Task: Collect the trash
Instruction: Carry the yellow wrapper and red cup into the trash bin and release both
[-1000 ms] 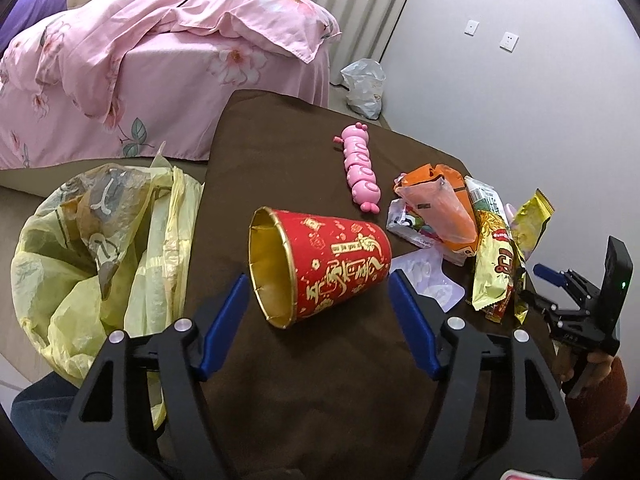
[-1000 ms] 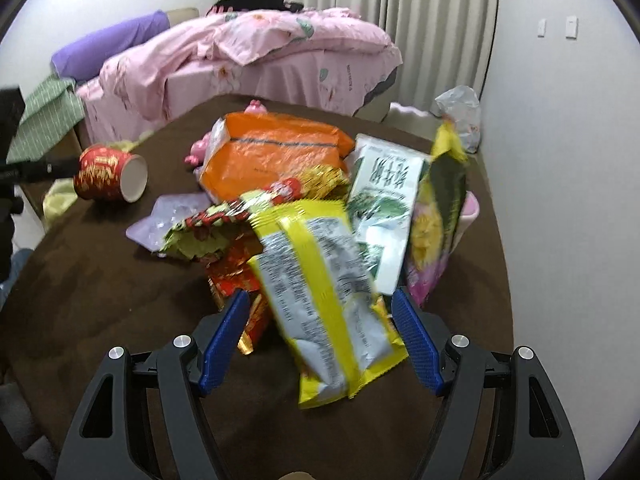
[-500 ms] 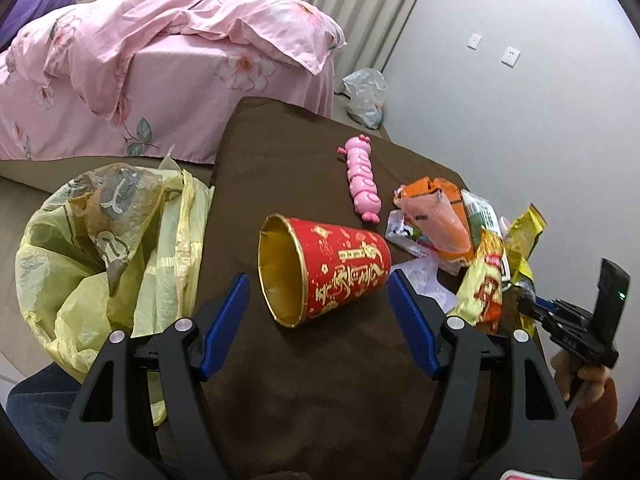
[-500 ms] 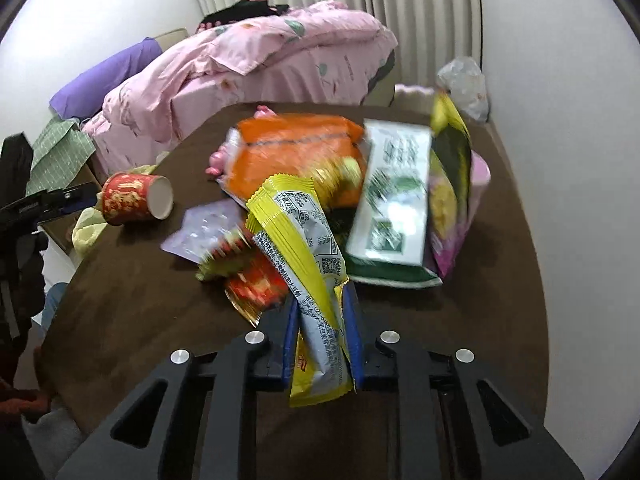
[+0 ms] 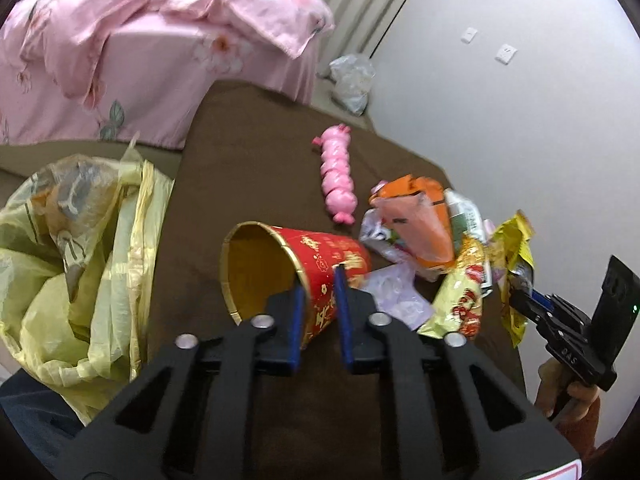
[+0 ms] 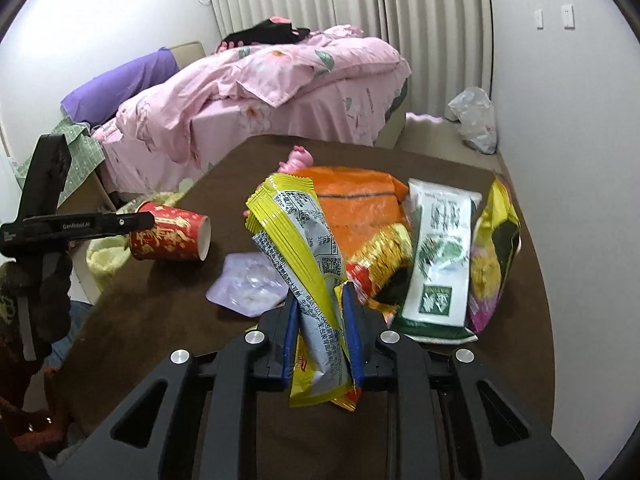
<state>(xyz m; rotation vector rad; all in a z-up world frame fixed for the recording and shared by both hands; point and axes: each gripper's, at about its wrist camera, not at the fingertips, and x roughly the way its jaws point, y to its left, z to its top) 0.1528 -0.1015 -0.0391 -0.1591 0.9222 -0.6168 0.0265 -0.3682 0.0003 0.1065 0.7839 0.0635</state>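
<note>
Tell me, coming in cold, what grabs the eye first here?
The red paper cup lying on its side on the brown table, with the left gripper having just closed on its wall. Next, the yellow snack wrapper pinched upright in the right gripper. The yellow trash bag gapes at the table's left edge.

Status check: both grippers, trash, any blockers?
Left gripper just closed on red cup wall. Right gripper shut on yellow wrapper, lifted. Bin bag open at left, path unobstructed.
</note>
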